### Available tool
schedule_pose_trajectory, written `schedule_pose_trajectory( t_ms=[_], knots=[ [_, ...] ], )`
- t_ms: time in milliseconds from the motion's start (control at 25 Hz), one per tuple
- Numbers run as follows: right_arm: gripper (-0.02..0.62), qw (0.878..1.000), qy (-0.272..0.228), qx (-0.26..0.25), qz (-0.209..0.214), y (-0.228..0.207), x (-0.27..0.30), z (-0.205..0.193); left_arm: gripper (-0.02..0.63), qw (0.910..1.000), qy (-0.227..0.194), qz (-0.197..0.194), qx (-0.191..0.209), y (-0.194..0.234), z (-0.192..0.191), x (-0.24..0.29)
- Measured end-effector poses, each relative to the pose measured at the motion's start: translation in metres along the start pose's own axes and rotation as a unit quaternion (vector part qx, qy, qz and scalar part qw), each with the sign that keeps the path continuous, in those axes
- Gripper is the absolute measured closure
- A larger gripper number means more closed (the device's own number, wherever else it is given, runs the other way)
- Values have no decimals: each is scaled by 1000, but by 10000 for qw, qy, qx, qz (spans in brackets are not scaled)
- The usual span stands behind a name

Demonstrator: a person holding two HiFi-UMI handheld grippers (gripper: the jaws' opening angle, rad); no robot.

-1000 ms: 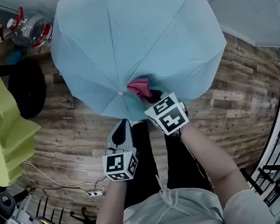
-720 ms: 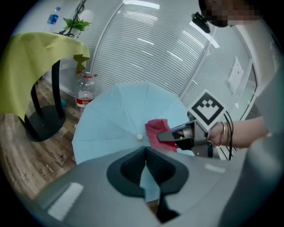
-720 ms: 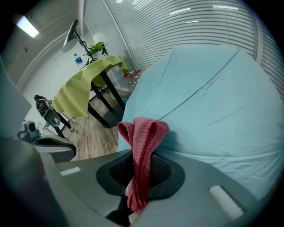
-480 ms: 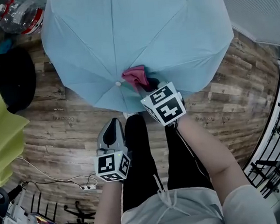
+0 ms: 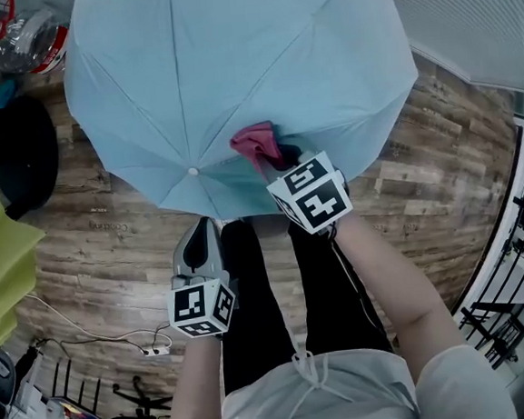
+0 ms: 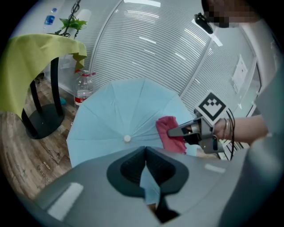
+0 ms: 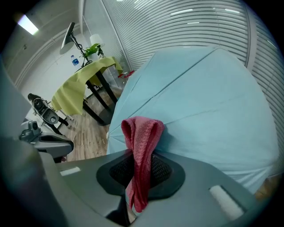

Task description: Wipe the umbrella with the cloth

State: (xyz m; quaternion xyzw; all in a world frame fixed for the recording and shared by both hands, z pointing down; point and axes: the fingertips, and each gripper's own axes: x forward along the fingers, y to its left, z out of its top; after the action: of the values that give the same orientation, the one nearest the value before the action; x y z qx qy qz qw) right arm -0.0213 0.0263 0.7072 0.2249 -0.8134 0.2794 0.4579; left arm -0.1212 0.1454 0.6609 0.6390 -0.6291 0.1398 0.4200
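Both jaws grip: the right gripper [image 5: 280, 159] presses the cloth [image 5: 254, 142] on the umbrella [image 5: 231, 61] panel straight ahead, and the left gripper [image 5: 203, 226] pinches its near rim.

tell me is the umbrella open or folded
Open: the umbrella is spread wide, its panels fanning out from the tip, and the right gripper holds the cloth on it.

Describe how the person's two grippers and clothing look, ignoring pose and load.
Both the left gripper and right gripper are grey with dark ribbed pads, each carrying a white cube printed with black square markers. The person wears a pale grey short-sleeved top, dark trousers and thin bracelets.
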Motion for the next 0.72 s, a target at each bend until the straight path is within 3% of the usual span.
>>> schedule_pose_trajectory(
  t_ms=[720],
  knots=[
    [538, 9995, 32, -247, -188, -151, -92, 15, 600, 9996, -81, -242, 104, -139, 41, 64]
  ],
)
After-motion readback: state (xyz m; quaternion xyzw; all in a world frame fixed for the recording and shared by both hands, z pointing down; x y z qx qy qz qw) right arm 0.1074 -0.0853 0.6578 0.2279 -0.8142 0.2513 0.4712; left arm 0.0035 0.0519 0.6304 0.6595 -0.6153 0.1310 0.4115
